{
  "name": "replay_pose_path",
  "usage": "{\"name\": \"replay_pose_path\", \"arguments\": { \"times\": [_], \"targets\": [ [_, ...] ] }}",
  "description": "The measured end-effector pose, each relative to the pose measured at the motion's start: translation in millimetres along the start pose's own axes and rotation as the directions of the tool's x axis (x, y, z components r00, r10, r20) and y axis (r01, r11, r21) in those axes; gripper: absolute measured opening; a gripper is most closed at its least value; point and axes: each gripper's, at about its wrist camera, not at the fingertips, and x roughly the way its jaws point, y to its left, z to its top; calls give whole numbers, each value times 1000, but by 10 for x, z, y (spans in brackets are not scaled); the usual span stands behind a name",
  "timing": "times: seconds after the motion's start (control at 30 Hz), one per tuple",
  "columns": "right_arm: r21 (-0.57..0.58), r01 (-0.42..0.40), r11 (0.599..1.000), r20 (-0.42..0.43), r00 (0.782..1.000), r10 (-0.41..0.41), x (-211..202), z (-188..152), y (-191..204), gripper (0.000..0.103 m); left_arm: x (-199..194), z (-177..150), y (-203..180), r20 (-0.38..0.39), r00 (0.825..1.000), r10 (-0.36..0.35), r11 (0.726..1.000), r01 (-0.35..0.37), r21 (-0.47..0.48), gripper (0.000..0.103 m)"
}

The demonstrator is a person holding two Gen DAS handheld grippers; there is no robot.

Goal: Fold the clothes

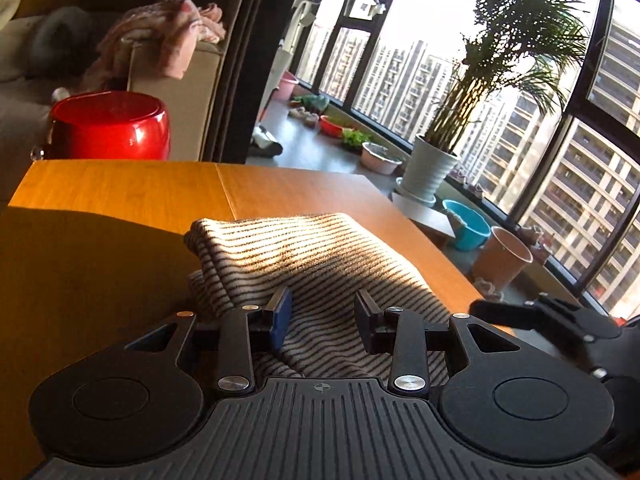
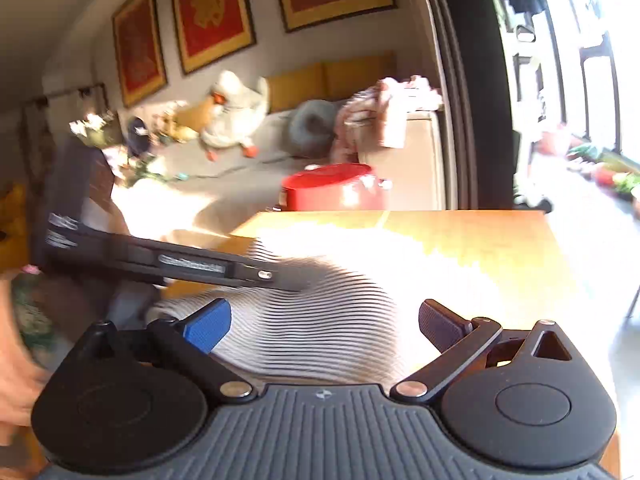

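One striped garment, cream with thin dark stripes, lies folded in a heap on the wooden table, directly under and ahead of both grippers. In the left wrist view the left gripper hangs over the near part of the garment; its jaws stand partly apart with cloth showing in the gap, and I cannot tell whether the pads touch it. The right gripper appears blurred just past the garment's right edge. In the right wrist view the right gripper has its two fingers spread wide over the garment, pressing on nothing, with the left gripper's side reaching in over the garment's left part. Past the table's far edge stands one red round container, and behind that a beige sofa draped with one pink cloth. Three red framed pictures hang on the wall beyond the sofa.
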Motion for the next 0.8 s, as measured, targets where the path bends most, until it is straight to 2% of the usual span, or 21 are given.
{"name": "replay_pose_path", "arguments": {
  "times": [0.03, 0.17, 0.23, 0.37, 0.57, 0.63, 0.8],
  "targets": [
    [-37, 22, 999, -64, 998, -25, 159, -37, 57, 103, 9, 4, 4, -4, 1000, 11, 1000, -11, 2, 39],
    [122, -32, 992, -112, 993, 45, 296, -152, 16, 103, 7, 40, 4, -13, 999, 31, 1000, -31, 5, 39],
    [122, -32, 992, -113, 993, 46, 287, -157, -27, 103, -25, 57, -16, -11, 999, 41, 999, -41, -5, 40],
    [89, -18, 996, -109, 994, 28, 255, -182, 22, 103, -235, 57, -111, 14, 998, 57, 998, -57, -4, 48],
    [72, -9, 997, -92, 996, 16, 333, -124, 74, 103, -477, -72, -212, -4, 1000, 18, 999, -18, -33, 46],
    [68, -9, 998, -89, 996, 15, 336, -123, 81, 103, -475, -110, -211, -16, 1000, -4, 998, 3, -57, 46],
    [64, -6, 998, -84, 996, 11, 323, -130, 79, 103, -395, -158, -134, -31, 1000, -4, 997, 2, -82, 47]
  ]
}}
